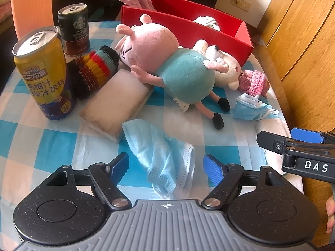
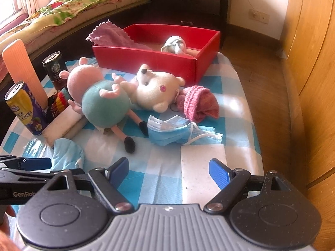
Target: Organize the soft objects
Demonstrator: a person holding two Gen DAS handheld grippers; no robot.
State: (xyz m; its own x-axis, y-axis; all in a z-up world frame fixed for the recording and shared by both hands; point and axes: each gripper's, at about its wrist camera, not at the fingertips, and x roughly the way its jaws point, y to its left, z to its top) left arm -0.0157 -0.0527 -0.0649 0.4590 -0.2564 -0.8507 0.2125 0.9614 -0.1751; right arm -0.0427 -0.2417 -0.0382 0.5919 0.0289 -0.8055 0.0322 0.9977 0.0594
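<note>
My left gripper point(image 1: 166, 167) is open, its fingers on either side of a crumpled blue face mask point(image 1: 161, 156) on the checked tablecloth. My right gripper point(image 2: 168, 172) is open and empty above a white sponge pad point(image 2: 202, 167). A pink pig plush point(image 1: 165, 62) in a teal dress lies across a white sponge point(image 1: 119, 102). A cream bear plush point(image 2: 155, 90), a pink knit hat point(image 2: 199, 102) and a second blue mask point(image 2: 169, 131) lie nearby. A red box point(image 2: 150, 59) at the back holds a rolled mask point(image 2: 174, 45) and a pink cloth point(image 2: 113, 34).
A yellow juice can point(image 1: 41, 71) and a dark Starbucks can point(image 1: 74, 29) stand at the left beside a striped knit sock point(image 1: 94, 71) and an orange upright block point(image 1: 31, 4). A wooden wardrobe point(image 2: 309, 41) stands to the right. A bed point(image 2: 73, 2) is behind.
</note>
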